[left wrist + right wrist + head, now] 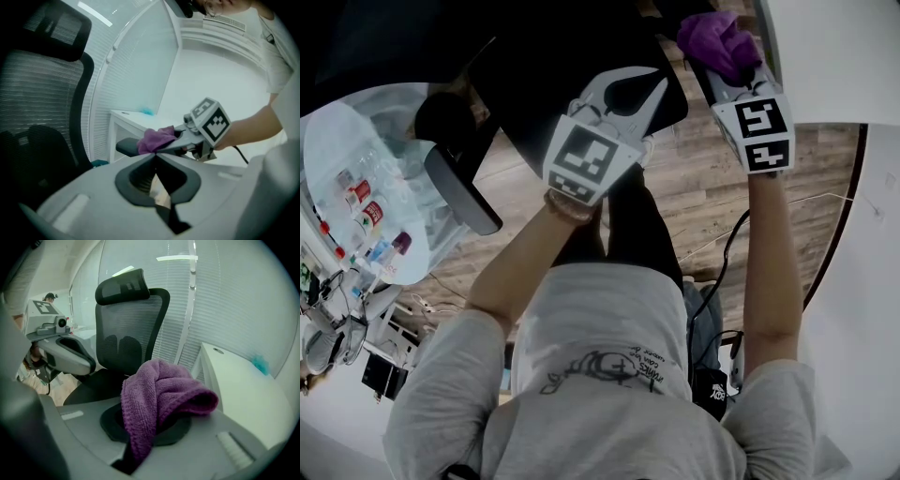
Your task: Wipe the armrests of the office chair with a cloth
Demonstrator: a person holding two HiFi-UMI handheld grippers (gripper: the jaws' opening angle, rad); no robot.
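My right gripper is shut on a crumpled purple cloth at the top right of the head view. The left gripper view shows the purple cloth lying on the end of a black armrest pad, with the right gripper behind it. In the right gripper view the cloth fills the jaws and hides the fingertips. The black mesh office chair stands beyond it. My left gripper hangs over the chair seat, jaws together and empty. The other armrest lies at the left.
A white desk stands right of the chair against a wall of blinds. A round glass table with several small bottles sits at the left. The floor is wood planks, and a cable trails from the right gripper.
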